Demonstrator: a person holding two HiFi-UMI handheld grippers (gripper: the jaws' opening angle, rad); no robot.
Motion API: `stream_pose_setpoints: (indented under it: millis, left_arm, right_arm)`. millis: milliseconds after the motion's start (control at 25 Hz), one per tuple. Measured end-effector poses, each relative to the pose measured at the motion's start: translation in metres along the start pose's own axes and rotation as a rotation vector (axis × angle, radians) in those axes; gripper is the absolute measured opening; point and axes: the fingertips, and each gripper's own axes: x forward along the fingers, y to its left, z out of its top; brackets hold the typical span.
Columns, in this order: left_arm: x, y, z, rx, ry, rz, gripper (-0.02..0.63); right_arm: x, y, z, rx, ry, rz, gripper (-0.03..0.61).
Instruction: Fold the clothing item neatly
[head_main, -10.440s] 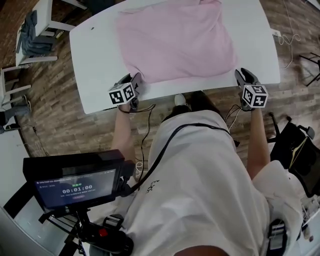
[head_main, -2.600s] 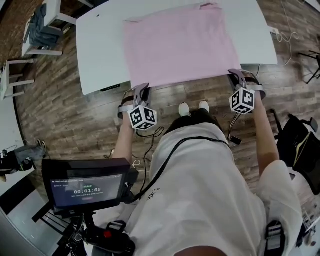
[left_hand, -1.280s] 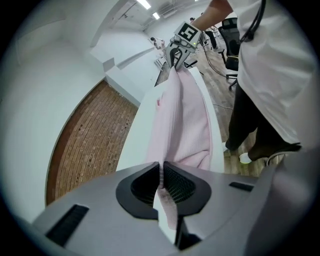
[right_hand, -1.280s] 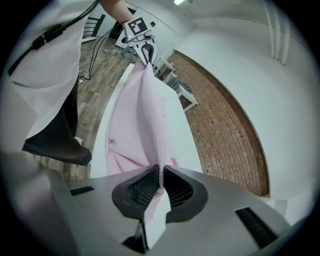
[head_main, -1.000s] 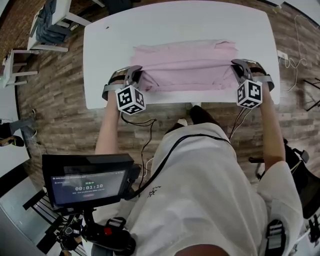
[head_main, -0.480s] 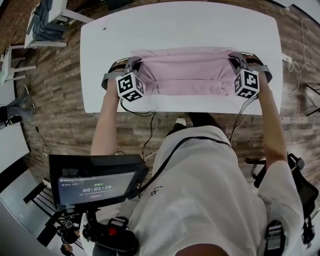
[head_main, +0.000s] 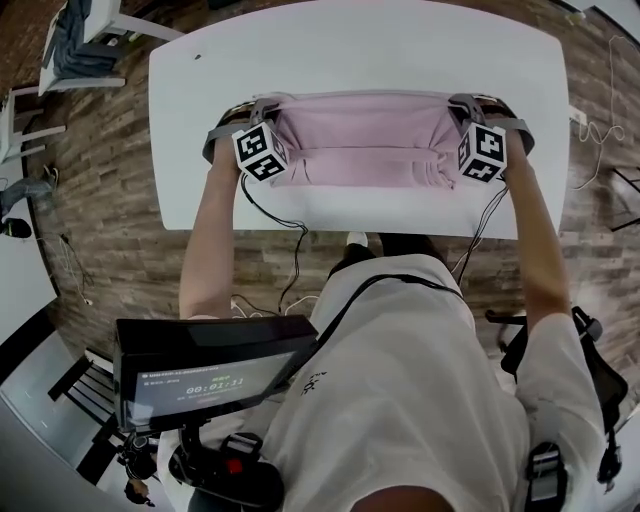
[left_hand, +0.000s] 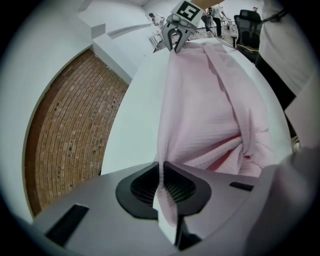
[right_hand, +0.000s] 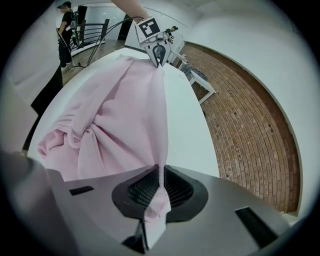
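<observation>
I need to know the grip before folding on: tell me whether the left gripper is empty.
No: the left gripper is shut on an edge of the pink cloth, pinched between its jaws.

head cam: above the person, looks steeply down on white table (head_main: 350, 50). cam on left gripper (left_hand: 161, 167): close behind the jaws, faces along the table toward right gripper (left_hand: 175, 47). right gripper cam: mirrored. all three share the pink garment (head_main: 360, 135) and table.
</observation>
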Motion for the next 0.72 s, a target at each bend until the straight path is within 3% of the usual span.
stream_pose_setpoints:
  millis: [360,520,600,720]
  left_arm:
    - [0.044,-0.002,-0.006,-0.043,0.007,-0.025,0.026]
    - [0.047,0.003,-0.006,-0.1,-0.035,0.01,0.026]
    - [0.047,0.006,-0.006,-0.203,-0.083,0.012,0.026]
    - [0.04,0.013,-0.007,-0.553,-0.232,-0.031,0.058]
  right_arm:
    - [0.04,0.009,-0.006,0.037,0.028,0.032,0.034]
    - [0.044,0.008,-0.005,0.087,0.004,0.018,0.034]
    - [0.044,0.007,-0.006,0.124,-0.017,0.005,0.034]
    - [0.041,0.001,-0.01,0.303,-0.084,-0.017,0.041]
